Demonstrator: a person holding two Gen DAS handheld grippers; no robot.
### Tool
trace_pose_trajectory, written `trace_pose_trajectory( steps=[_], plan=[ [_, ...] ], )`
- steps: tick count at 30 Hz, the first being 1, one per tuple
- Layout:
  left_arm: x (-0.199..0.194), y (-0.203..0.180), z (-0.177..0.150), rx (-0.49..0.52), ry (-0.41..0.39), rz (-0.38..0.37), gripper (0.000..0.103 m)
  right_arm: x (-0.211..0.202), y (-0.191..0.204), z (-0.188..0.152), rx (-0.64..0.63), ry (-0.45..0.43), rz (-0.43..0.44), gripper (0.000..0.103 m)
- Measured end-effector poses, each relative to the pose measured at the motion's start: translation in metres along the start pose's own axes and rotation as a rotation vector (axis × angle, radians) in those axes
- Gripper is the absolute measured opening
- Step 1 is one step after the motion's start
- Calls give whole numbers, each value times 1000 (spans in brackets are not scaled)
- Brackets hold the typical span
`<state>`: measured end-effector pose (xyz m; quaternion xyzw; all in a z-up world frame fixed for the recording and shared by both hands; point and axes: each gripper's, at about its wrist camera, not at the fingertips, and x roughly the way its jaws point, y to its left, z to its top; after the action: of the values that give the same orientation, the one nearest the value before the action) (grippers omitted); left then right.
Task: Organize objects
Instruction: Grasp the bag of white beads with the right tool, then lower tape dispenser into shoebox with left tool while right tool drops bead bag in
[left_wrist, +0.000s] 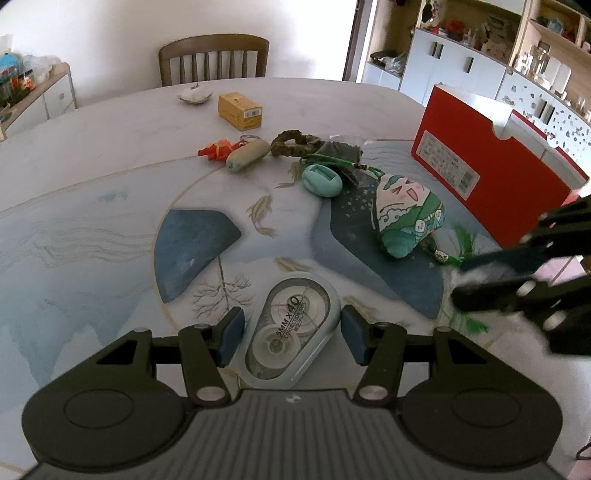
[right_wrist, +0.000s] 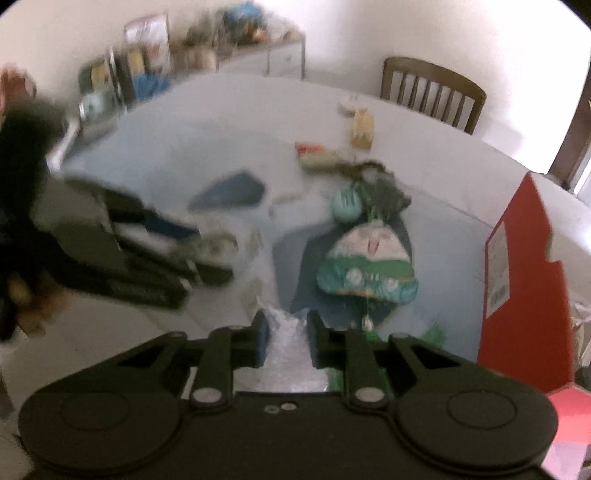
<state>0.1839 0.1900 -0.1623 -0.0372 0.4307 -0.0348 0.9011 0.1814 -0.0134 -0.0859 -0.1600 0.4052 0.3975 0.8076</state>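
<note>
A clear correction tape dispenser (left_wrist: 293, 326) sits between the blue pads of my left gripper (left_wrist: 292, 334), which is shut on its sides low over the table. In the blurred right wrist view, that left gripper (right_wrist: 210, 251) appears at the left with the tape in it. My right gripper (right_wrist: 289, 341) is shut on a crumpled clear plastic bag (right_wrist: 286, 354) near the table's front. From the left wrist, the right gripper (left_wrist: 460, 282) shows at the right edge. A green-and-white embroidered pouch (left_wrist: 406, 218) (right_wrist: 369, 262) lies between the two grippers.
A red box (left_wrist: 491, 166) (right_wrist: 524, 280) stands at the right. Further back lie a mint oval case (left_wrist: 321, 181), a brown scrunchie (left_wrist: 291, 142), a beige capsule (left_wrist: 247, 155), a red toy (left_wrist: 216, 150) and a yellow carton (left_wrist: 240, 110). A chair (left_wrist: 214, 59) stands behind the table.
</note>
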Motion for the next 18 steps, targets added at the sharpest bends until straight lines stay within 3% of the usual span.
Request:
trace_pose_trajectory(
  steps=[5, 18],
  plan=[
    [-7, -6, 8, -9, -15, -15, 57, -29, -16, 13, 103, -76, 36, 19],
    [-46, -80, 75, 99, -118, -70, 57, -89, -60, 25, 173, -207, -54, 19]
  ],
)
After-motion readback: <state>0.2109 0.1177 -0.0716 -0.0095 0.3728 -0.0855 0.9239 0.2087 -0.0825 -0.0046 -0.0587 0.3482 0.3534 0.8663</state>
